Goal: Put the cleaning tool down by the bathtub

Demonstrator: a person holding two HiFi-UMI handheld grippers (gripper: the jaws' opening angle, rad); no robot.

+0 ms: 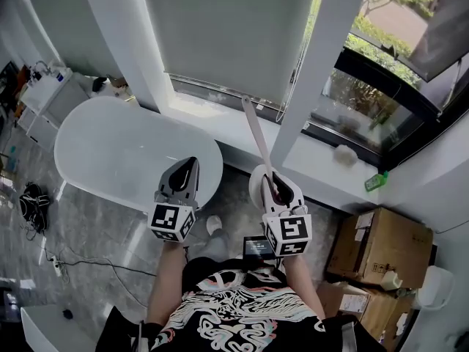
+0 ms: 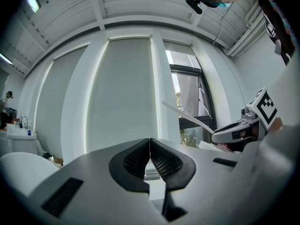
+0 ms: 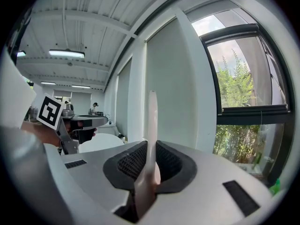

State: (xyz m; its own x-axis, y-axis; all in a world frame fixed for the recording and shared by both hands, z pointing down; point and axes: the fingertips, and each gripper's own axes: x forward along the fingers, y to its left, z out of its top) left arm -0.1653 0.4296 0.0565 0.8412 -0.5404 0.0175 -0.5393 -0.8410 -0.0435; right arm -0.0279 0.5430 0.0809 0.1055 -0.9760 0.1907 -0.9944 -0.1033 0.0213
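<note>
A white oval bathtub point(image 1: 124, 152) stands on the floor at the left, below the window wall. My right gripper point(image 1: 272, 185) is shut on the cleaning tool point(image 1: 256, 134), a long pale handle that sticks up and away toward the window. In the right gripper view the handle point(image 3: 151, 125) rises straight out from between the jaws of that gripper point(image 3: 151, 165). My left gripper point(image 1: 189, 166) hovers over the tub's right end, shut and empty; its fingers point(image 2: 150, 153) meet with nothing between them. The tool's working end is hidden.
A low white sill point(image 1: 322, 167) runs under the windows, with a green bottle point(image 1: 376, 181) on it at the right. Cardboard boxes point(image 1: 381, 244) stack at the right. Cables point(image 1: 33, 196) lie on the floor at the left. A sink counter point(image 1: 47, 86) stands beyond the tub.
</note>
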